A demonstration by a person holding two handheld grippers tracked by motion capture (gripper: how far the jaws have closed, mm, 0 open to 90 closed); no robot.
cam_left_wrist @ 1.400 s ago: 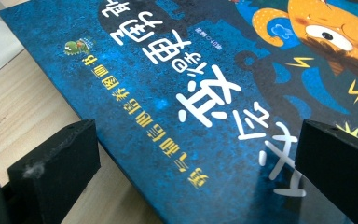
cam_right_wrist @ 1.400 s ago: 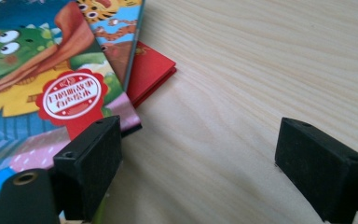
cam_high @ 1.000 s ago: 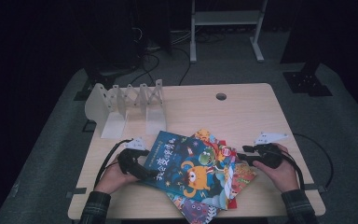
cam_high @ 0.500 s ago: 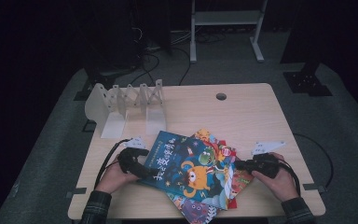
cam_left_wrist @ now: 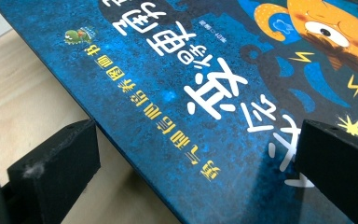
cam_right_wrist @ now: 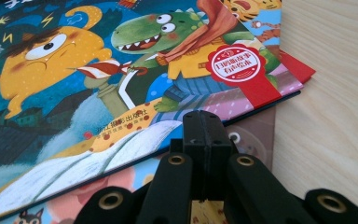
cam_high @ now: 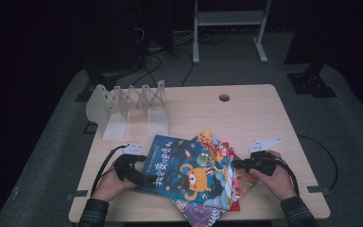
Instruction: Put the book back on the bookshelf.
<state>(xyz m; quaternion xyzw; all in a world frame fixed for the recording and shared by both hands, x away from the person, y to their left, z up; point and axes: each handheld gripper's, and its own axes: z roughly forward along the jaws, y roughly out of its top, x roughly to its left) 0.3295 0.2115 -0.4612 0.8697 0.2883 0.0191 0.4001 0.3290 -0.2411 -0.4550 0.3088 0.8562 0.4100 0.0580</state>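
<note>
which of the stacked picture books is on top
The blue book with the orange monster cover; the other books only poke out from beneath its edges.

Both forearms come in over the table's near edge. The left hand point(cam_high: 111, 182) sits near the near left corner, wrapped around the left gripper point(cam_high: 144, 178), which points toward the table's middle. Its jaws stand wide apart, low and nearly level. The right hand point(cam_high: 276, 177) lies by the near right corner, holding the right gripper point(cam_high: 236, 165) pointed inward toward the left one. Its jaws have just been closing and now meet pad to pad, with nothing seen between them. Both sleeves are dark plaid.
</note>
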